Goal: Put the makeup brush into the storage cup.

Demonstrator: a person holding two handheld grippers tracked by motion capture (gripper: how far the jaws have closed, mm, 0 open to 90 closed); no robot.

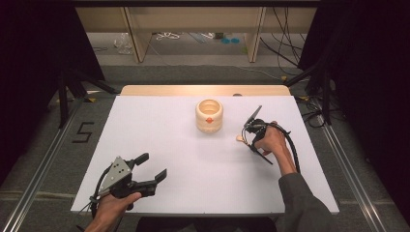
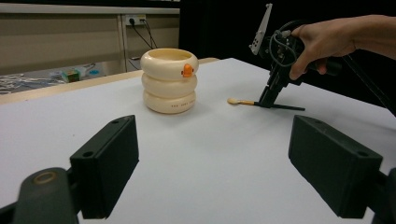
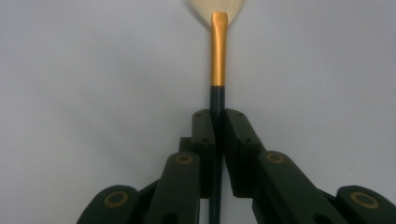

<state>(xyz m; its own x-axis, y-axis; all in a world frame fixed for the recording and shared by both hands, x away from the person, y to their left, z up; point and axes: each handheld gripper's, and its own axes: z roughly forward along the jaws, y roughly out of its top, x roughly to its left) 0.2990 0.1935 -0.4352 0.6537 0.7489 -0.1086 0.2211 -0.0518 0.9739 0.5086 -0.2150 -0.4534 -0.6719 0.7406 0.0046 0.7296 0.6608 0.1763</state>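
Both grippers low over bench: right gripper clamped on brush handle, bristles ahead of its fingers touching bench; left gripper spread wide, holding nothing, ringed pot well ahead.

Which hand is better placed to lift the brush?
Right. The right gripper is already shut on the brush handle, beside the holder. The left gripper sits open at the near edge, far from it.

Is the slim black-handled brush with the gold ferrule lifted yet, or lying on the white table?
Lying flat: the black-handled brush rests on the white table, its handle clamped in the right tongs.
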